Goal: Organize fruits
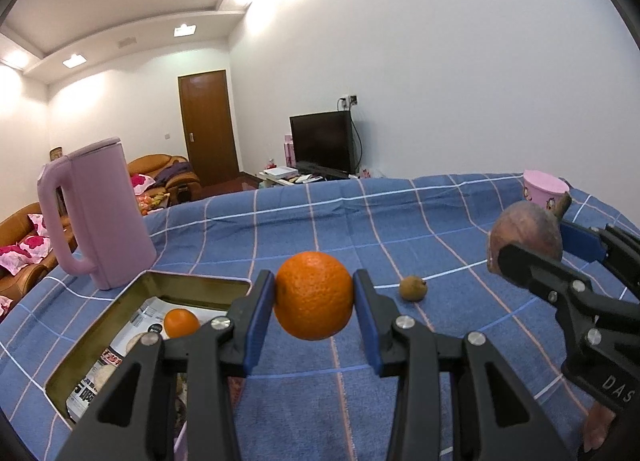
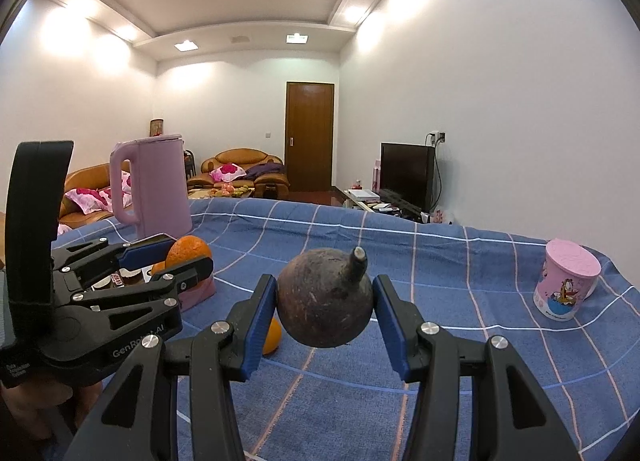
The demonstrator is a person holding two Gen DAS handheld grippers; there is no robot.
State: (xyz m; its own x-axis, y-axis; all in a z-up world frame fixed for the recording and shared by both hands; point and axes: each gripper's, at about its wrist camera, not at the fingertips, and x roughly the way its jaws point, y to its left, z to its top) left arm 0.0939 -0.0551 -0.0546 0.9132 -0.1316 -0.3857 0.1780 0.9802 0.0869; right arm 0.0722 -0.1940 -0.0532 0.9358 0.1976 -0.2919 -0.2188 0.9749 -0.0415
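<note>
Both rigs were the same build: the left gripper [image 1: 314, 293] and right gripper [image 2: 326, 301] were matte black plastic linkages with chunky triangular cutouts and shiny round silver screws at the pivots. The fingers [image 1: 259, 315] wore blue pads on the inner faces. White "GenRobot.AI" lettering ran along the left one's body in the right wrist view, and "DAS" showed on the right one.
</note>
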